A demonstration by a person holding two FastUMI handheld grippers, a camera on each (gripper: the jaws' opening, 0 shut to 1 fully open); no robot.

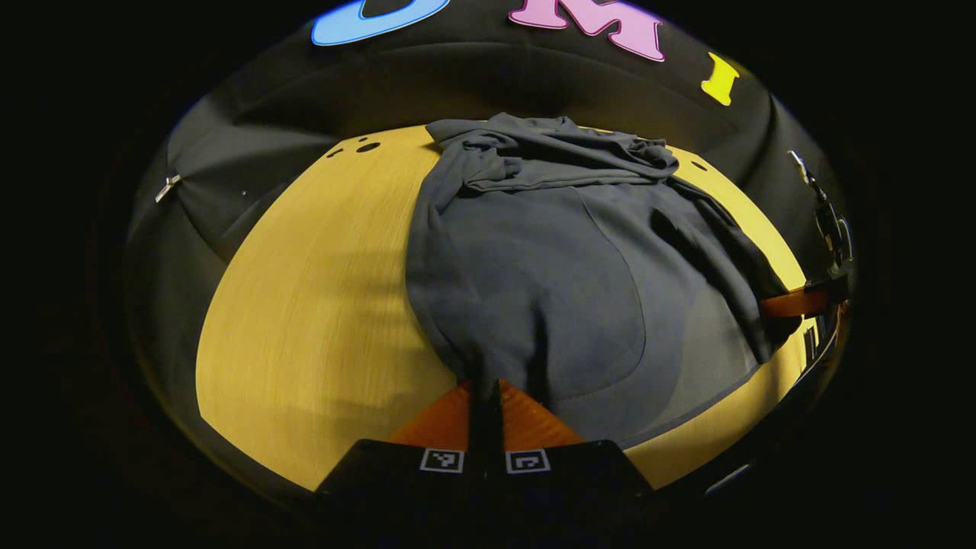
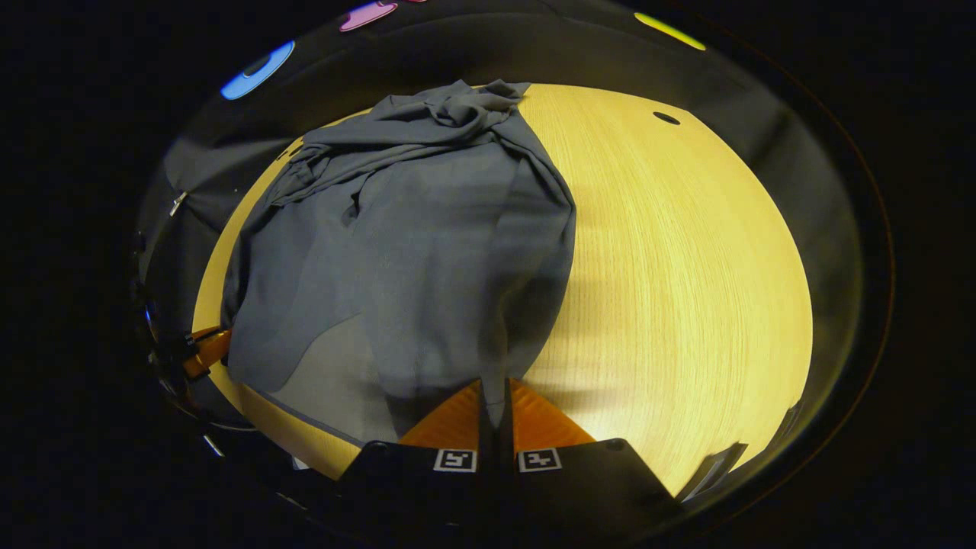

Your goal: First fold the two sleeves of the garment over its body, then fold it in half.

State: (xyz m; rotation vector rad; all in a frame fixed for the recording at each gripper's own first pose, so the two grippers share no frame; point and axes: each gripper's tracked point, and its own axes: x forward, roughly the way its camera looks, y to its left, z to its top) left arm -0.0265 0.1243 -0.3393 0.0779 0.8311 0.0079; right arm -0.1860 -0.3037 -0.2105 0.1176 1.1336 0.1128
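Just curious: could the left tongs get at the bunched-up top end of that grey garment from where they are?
Probably yes: the left tongs pinch the garment's near edge, and nothing blocks the way to the bunched end.

Left gripper view: low and close over the near table [image 1: 320, 305] edge, facing the far booth wall; garment [image 1: 549, 282] runs 12 to 6 o'clock, right gripper [image 1: 793, 303] at 3 o'clock. Right gripper view: same low, close stance, facing the same way; garment [image 2: 412, 252] toward 11 o'clock, left gripper [image 2: 206, 349] at 8 o'clock. Shared: garment, table [image 2: 671, 267].
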